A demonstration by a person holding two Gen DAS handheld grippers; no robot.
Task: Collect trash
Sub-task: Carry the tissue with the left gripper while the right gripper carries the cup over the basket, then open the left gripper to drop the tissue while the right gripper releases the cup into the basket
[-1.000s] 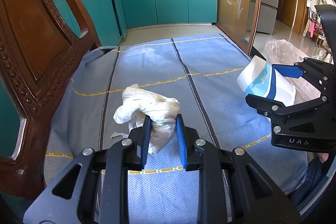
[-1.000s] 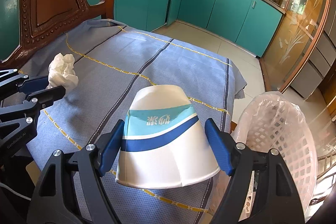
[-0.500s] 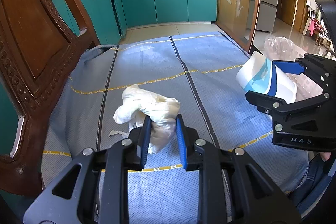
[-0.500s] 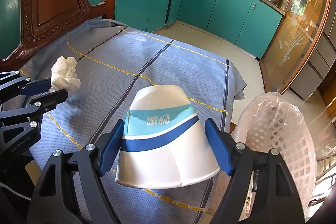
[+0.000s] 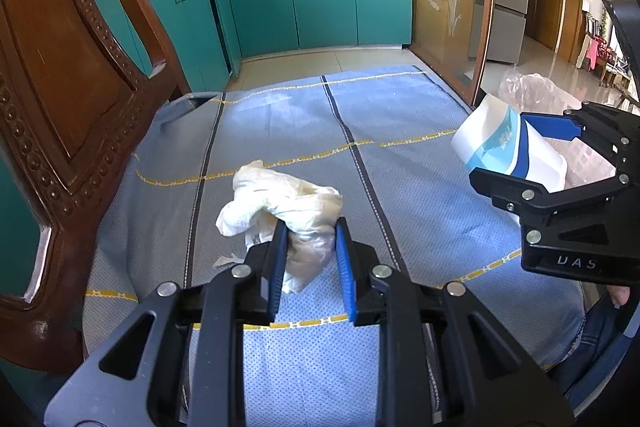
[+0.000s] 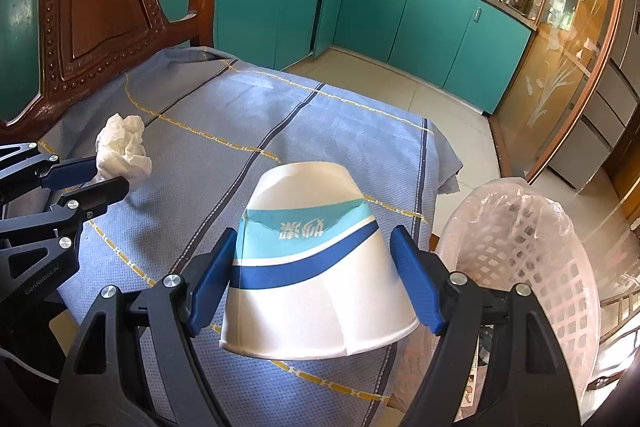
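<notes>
left gripper clamps tissue wad | right gripper clamps paper bowl, rim toward camera

Bright, daylit and sharp in both views, sunlit floor glaring right of the tongs, soft shadows on the tablecloth ahead, heavy fisheye bending and dark corners.
</notes>
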